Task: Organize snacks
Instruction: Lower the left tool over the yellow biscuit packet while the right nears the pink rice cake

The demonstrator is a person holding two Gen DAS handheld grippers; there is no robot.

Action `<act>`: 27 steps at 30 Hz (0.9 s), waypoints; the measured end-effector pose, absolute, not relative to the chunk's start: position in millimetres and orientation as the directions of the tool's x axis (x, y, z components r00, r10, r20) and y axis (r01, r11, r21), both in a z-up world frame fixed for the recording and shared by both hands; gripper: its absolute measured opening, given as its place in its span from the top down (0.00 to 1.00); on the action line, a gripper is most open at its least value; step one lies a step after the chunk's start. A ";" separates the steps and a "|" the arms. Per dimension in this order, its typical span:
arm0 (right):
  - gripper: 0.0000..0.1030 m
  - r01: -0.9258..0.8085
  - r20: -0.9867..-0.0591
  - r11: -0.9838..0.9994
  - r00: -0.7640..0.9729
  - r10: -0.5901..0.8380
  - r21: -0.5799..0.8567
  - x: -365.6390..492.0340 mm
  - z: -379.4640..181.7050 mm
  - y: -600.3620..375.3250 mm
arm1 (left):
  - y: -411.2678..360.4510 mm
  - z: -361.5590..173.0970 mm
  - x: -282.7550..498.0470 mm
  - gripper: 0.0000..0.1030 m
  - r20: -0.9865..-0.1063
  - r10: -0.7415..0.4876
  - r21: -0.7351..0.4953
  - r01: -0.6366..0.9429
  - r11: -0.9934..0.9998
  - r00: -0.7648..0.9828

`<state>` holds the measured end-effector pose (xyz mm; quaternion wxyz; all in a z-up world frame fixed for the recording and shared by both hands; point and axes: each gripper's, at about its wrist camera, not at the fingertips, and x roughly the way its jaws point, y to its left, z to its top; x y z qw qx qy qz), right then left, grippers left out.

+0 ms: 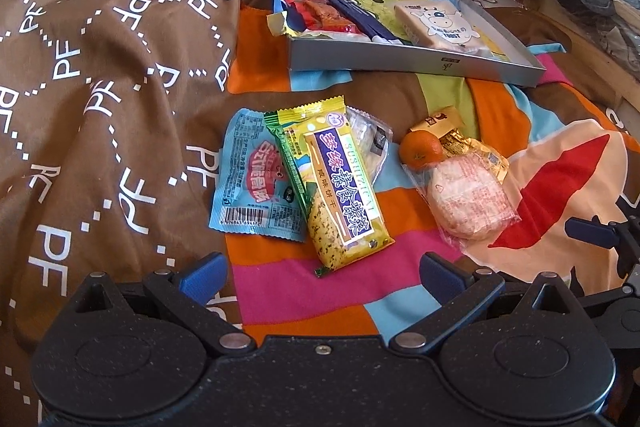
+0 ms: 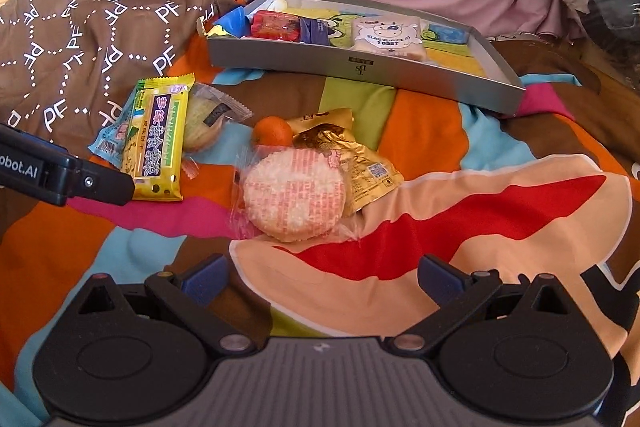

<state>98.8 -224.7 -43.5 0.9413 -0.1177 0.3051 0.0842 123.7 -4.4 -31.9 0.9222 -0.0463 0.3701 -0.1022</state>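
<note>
Left wrist view: the left gripper hangs with jaws spread wide and empty over a patchwork bedspread, aimed at a yellow biscuit pack lying atop a blue packet. Beyond, a grey box already holds a red packet and a toast pack. A mandarin touches a rice cracker to the right.

Right wrist view: the right gripper hovers likewise open and empty, the cracker just ahead, overlapping a gold packet. The box sits farther back. Sorting looks partly done; loose snacks remain on the bed. The next move likely calls for lowering onto one pack, closing gently, then carrying it to the box.
</note>
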 end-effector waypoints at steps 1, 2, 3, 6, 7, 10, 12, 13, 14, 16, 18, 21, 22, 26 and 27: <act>0.00 -0.230 -0.594 0.959 0.800 0.087 -0.168 100.3 -43.6 -224.7 | -4.7 -32.1 124.7 0.01 -0.674 -0.221 -0.161 0.152 0.975 0.705; 0.00 -0.227 -0.593 0.960 0.800 0.087 -0.165 101.6 -43.6 -224.6 | -5.0 -32.3 125.3 0.01 -0.675 -0.219 -0.161 0.148 0.976 0.705; 0.00 -0.224 -0.591 0.961 0.802 0.088 -0.161 102.9 -43.7 -224.5 | -5.5 -32.2 126.0 0.01 -0.673 -0.215 -0.161 0.144 0.976 0.708; 0.00 -0.219 -0.585 0.962 0.807 0.085 -0.162 107.7 -44.4 -222.6 | -7.5 -31.5 130.5 0.01 -0.669 -0.207 -0.157 0.137 0.978 0.714; 0.00 -0.216 -0.581 0.963 0.810 0.083 -0.163 109.3 -44.6 -221.3 | -8.7 -31.4 132.2 0.01 -0.667 -0.200 -0.153 0.131 0.980 0.717; 0.00 -0.201 -0.573 0.963 0.817 0.063 -0.181 115.8 -47.2 -216.7 | -13.6 -32.0 137.6 0.01 -0.672 -0.164 -0.123 0.110 0.986 0.722; 0.00 -0.182 -0.569 0.959 0.822 0.027 -0.218 120.9 -50.2 -211.6 | -16.6 -32.8 142.8 0.01 -0.681 -0.148 -0.109 0.102 0.989 0.717; 0.00 -0.176 -0.566 0.956 0.825 0.013 -0.234 123.1 -51.5 -209.2 | -18.2 -32.9 145.7 0.01 -0.683 -0.144 -0.105 0.098 0.990 0.717; 0.00 -0.173 -0.562 0.953 0.827 0.005 -0.247 125.3 -52.6 -206.8 | -19.3 -32.8 147.9 0.01 -0.682 -0.140 -0.105 0.094 0.990 0.717; 0.00 -0.172 -0.552 0.951 0.834 0.000 -0.258 129.0 -53.4 -202.4 | -22.2 -31.7 152.3 0.01 -0.678 -0.138 -0.107 0.089 0.990 0.722; 0.00 -0.179 -0.543 0.946 0.840 0.003 -0.271 132.3 -55.1 -197.9 | -25.5 -30.1 156.3 0.01 -0.670 -0.138 -0.110 0.086 0.990 0.730; 0.00 -0.188 -0.533 0.936 0.846 0.000 -0.298 137.8 -58.5 -189.6 | -32.4 -28.9 163.4 0.02 -0.669 -0.129 -0.097 0.087 0.992 0.732; 0.00 -0.191 -0.529 0.933 0.849 0.000 -0.306 139.0 -59.4 -187.1 | -34.8 -29.0 166.4 0.03 -0.672 -0.123 -0.088 0.087 0.992 0.731; 0.00 -0.201 -0.513 0.923 0.859 0.004 -0.329 145.8 -62.6 -178.2 | -39.3 -29.9 174.8 0.05 -0.676 -0.095 -0.061 0.072 0.995 0.731; 0.00 -0.203 -0.512 0.922 0.859 0.005 -0.330 147.9 -63.1 -176.7 | -39.3 -30.1 176.4 0.06 -0.674 -0.091 -0.060 0.068 0.996 0.733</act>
